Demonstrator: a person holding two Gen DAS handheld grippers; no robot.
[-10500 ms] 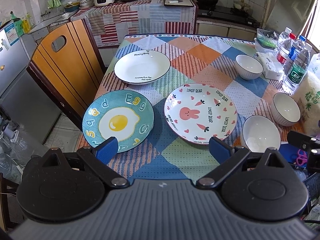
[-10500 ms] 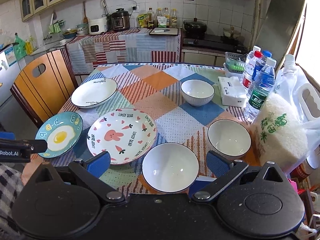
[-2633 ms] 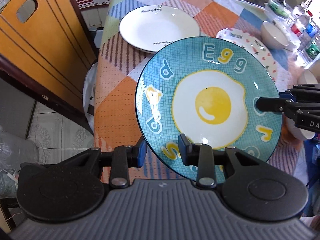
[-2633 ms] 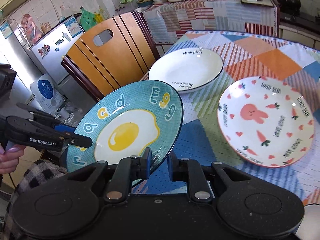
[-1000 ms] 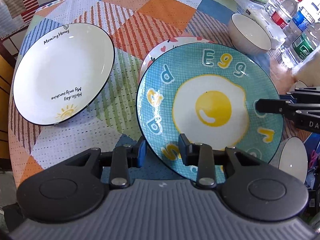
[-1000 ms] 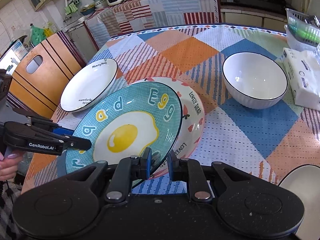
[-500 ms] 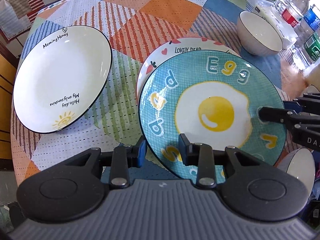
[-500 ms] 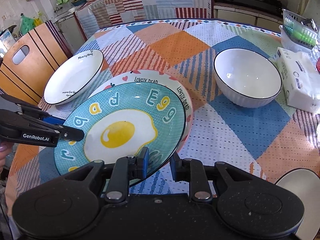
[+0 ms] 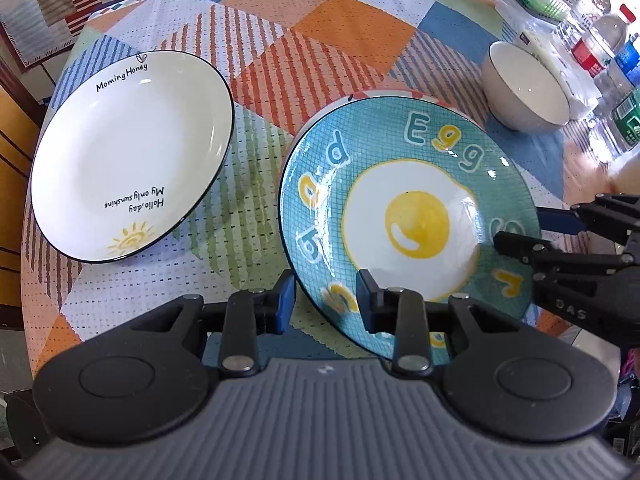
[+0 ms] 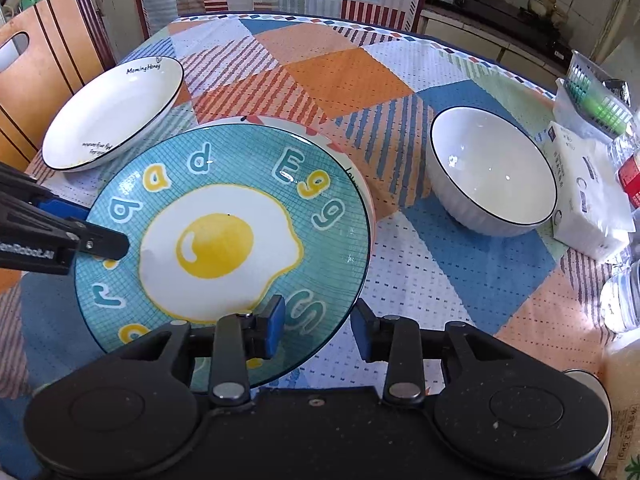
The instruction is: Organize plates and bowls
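The blue egg plate (image 9: pixel 412 216) (image 10: pixel 224 240) lies on top of the pink rabbit plate (image 10: pixel 356 176), of which only a thin rim shows. My left gripper (image 9: pixel 326 300) straddles the egg plate's near-left rim with its jaws parted. My right gripper (image 10: pixel 316 320) straddles the opposite rim, jaws also parted. A white "Morning Honey" plate (image 9: pixel 128 156) (image 10: pixel 116 112) sits on the table to the left. A white bowl (image 10: pixel 492 176) (image 9: pixel 524 88) stands to the right.
A tissue pack (image 10: pixel 588 196), water bottles (image 9: pixel 600 40) and a small basket (image 10: pixel 592 92) line the table's right side. Another white bowl's rim (image 10: pixel 592 392) shows at the right. A wooden chair (image 10: pixel 44 52) stands beyond the left edge.
Both grippers carried the egg plate over the rabbit plate and lowered it onto it. Their jaws have widened from the rim since half a second ago.
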